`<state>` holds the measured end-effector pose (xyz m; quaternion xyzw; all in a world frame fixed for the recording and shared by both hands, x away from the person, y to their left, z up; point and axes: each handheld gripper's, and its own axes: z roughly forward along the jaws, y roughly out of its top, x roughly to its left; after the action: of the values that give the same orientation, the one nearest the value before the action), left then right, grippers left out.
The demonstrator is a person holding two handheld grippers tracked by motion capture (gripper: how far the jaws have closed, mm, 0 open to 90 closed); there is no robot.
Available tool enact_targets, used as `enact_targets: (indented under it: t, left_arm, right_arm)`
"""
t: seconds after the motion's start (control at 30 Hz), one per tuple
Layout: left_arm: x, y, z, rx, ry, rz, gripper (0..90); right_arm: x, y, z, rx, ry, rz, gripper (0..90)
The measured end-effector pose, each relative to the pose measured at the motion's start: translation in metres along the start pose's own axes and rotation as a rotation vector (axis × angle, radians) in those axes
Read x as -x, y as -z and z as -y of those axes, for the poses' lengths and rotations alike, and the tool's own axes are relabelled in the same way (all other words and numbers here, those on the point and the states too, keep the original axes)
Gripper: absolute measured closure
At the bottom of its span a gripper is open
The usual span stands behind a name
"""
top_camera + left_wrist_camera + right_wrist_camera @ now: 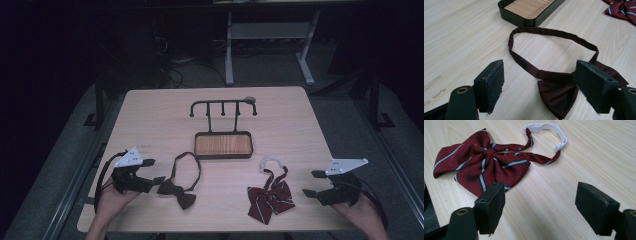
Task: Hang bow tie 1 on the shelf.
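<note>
The left gripper point(159, 171) hangs with its jaws wide and empty, right at the knot of the dark bow tie point(178, 192); in the left gripper view one pad point(596, 86) already overlaps a wing of the bow point(557, 96). That tie lies flat on the table point(150, 120), just in front of the tray point(223, 145) and to its left, its strap point(549, 33) looped back toward the tray's near edge. The right gripper point(314, 184), jaws equally wide and empty, sits to the right of the striped tie point(270, 199), apart from it; this tie lies in front of the tray and to its right, with its white band point(549, 130) pointing toward the tray.

The likely slip is a pinch that takes only one thin wing of the bow: the cloth would probably slide out or the tie dangle crooked. Closing too low could press the pads onto the table and miss the fabric. The loose strap may drag and snag the tray's rim if the tie is lifted toward the hook rack point(223, 106) that rises from the tray's far side.

Nothing stands between either gripper and its tie. The rack's pegs are bare, and a small round thing sits by the rack's right end; I cannot tell what it is.
</note>
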<state>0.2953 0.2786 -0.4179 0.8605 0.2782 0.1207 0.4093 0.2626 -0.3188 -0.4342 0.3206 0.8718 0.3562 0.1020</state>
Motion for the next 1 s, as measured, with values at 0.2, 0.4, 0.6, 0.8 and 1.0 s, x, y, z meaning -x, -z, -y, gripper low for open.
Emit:
enact_targets:
  t: [0.2, 0.4, 0.6, 0.8, 1.0]
  left_arm:
    - [0.001, 0.0, 0.0, 0.0, -0.004, 0.003, 23.9]
    - [0.001, 0.0, 0.0, -0.001, -0.002, 0.004, 23.9]
    - [0.002, 0.001, 0.0, 0.003, -0.005, -0.003, 23.9]
    - [0.002, 0.001, 0.001, 0.0, -0.005, 0.0, 23.9]
    - [0.001, 0.001, 0.001, 0.002, -0.006, 0.002, 23.9]
  right_arm:
    - [-0.001, -0.002, -0.004, -0.006, 0.02, -0.008, 23.6]
    - [-0.005, -0.005, -0.014, -0.019, 0.044, -0.026, 24.1]
    - [-0.003, -0.013, -0.035, -0.043, 0.082, -0.067, 24.4]
    - [-0.002, -0.021, -0.052, -0.085, 0.11, -0.096, 29.6]
    - [0.005, -0.031, -0.069, -0.133, 0.11, -0.11, 31.5]
